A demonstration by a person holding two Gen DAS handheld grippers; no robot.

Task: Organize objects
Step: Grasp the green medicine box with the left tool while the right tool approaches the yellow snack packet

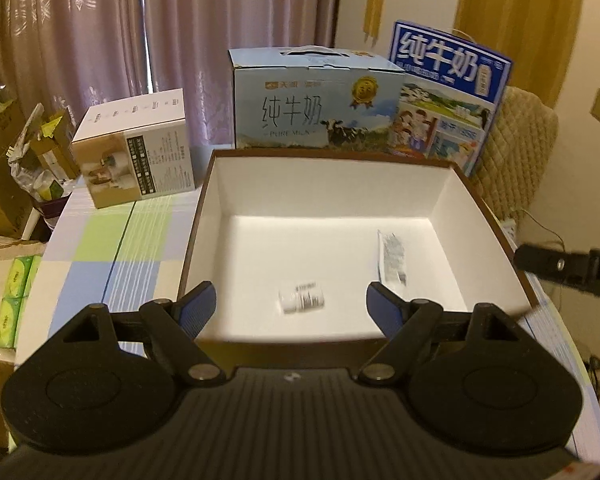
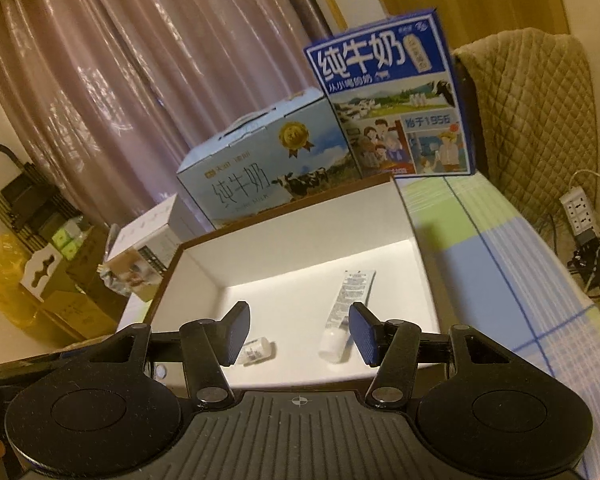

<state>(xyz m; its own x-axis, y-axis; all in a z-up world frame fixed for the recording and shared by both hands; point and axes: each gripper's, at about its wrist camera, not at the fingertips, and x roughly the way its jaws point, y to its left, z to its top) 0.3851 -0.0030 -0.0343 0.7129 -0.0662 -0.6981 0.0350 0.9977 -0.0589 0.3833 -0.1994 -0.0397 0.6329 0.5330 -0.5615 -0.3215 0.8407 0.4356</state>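
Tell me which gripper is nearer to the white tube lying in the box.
Right. The right gripper hovers open above the box's near edge, the white tube beside its right finger. The left gripper is open too, nearer the small bottle.

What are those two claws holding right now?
Nothing. The left claw and right claw are both open, while the small bottle and tube lie loose in the box.

My table (image 1: 112, 240), under a checked green, blue and white cloth, carries the open white-lined box (image 1: 216, 200), a small printed carton (image 1: 136, 152) left of it, and two milk cartons, pale (image 1: 312, 108) and dark blue (image 1: 448, 92), behind it.
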